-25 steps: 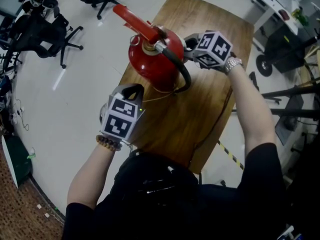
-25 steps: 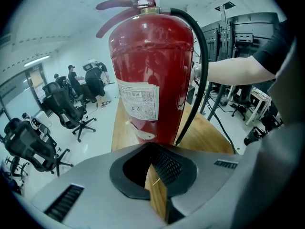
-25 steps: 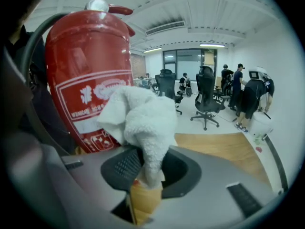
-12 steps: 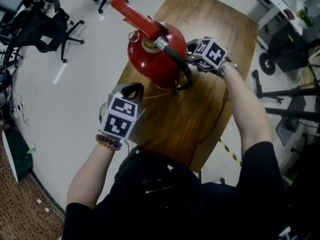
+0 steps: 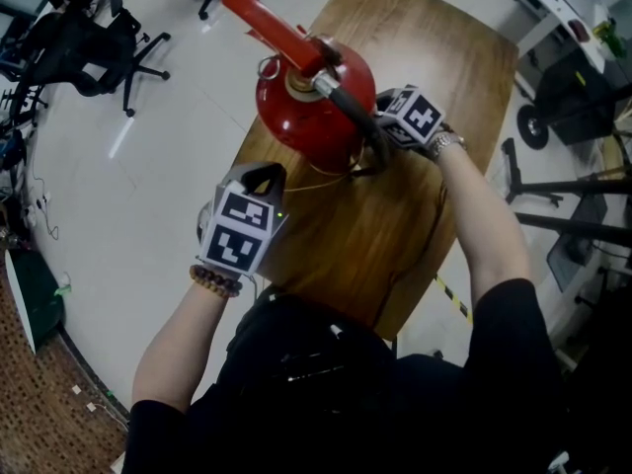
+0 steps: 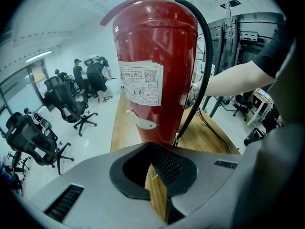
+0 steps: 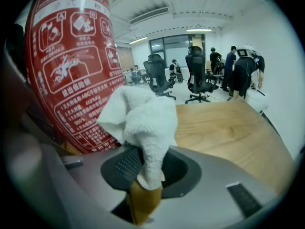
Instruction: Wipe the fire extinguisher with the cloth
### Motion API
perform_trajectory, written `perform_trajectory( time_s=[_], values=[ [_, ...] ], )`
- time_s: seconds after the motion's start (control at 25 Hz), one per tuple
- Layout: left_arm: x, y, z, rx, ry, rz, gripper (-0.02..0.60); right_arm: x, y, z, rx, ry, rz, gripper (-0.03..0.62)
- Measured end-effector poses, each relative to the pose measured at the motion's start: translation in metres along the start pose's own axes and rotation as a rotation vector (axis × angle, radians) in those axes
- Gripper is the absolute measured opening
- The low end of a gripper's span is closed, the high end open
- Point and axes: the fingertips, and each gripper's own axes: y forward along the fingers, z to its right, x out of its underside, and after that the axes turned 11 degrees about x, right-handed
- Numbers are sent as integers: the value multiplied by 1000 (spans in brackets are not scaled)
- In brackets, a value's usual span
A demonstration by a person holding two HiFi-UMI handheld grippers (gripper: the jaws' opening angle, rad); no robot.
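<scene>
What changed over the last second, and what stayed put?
The right gripper, shut on the cloth, slid slightly toward the person along the fire extinguisher. Nothing was taken or let go. The left gripper stayed shut and empty, the extinguisher upright on the table.

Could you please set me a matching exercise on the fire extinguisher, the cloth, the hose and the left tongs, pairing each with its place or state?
Things:
1. red cylindrical fire extinguisher
2. white fluffy cloth
3. black rubber hose
4. left tongs

Places or states:
A. shut, holding nothing
B. upright on the brown wooden table
C. pinched in the right tongs
D. runs down the extinguisher's side

Pairs: 1-B; 2-C; 3-D; 4-A
</scene>
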Motion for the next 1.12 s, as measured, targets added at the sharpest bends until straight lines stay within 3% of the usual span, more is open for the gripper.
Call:
perform_trajectory(
  time_s=[0.32, 0.56, 1.12],
  values=[
    [4, -2, 0, -7, -4, -2, -2, 16, 11, 1, 47, 64, -41, 113],
    [3, -8, 2, -10, 0, 9, -2, 19, 1, 15, 161, 86, -48, 112],
    [10, -43, -3, 2, 37, 83, -2, -32, -104, 17, 413, 166, 84, 112]
  ],
)
